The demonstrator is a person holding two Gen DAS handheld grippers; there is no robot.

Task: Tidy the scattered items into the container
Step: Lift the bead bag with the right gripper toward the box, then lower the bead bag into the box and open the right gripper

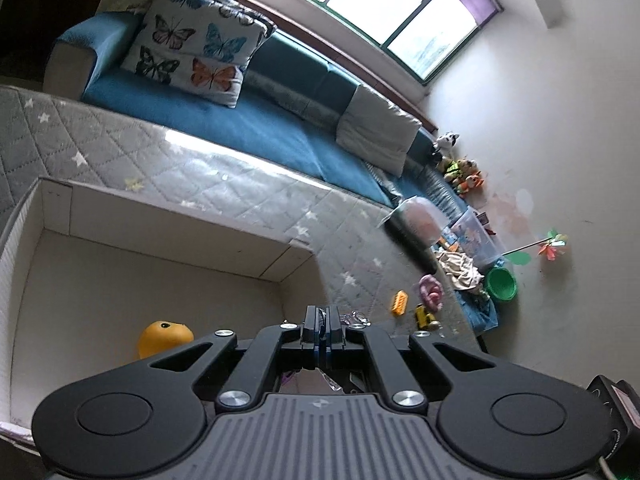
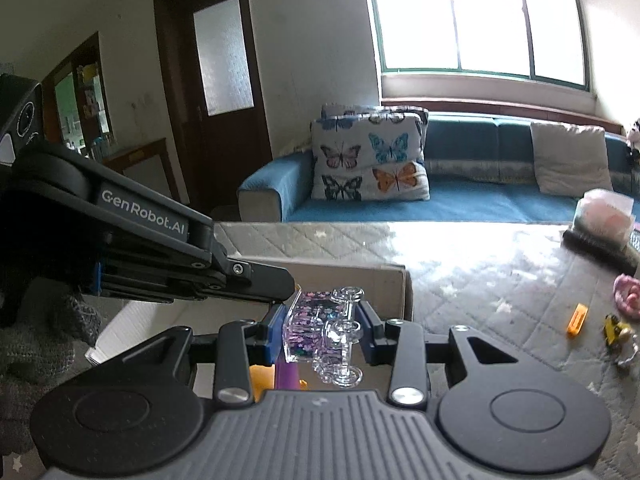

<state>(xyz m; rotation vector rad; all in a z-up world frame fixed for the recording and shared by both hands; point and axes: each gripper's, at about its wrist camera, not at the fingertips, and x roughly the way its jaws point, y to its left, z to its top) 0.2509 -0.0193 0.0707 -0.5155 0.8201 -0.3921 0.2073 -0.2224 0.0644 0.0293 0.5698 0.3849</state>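
Cardboard box holds an orange toy; right hand-held gripper clamps a clear toy, left hand-held gripper closed empty

butterfly-print pillow, blue sofa, star-quilted grey mat.

"GenRobot.AI" stands in white letters on the left gripper's black arm, above the box

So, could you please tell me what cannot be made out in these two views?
- Box contents: left wrist view, the left hand-held gripper hides all but a yellow toy.
- Pink tub: motion-blurred, its contents unreadable.
- Small toys on the mat: right wrist view, too small to identify.
- Clear toy in the right hand-held gripper: lower part hidden.
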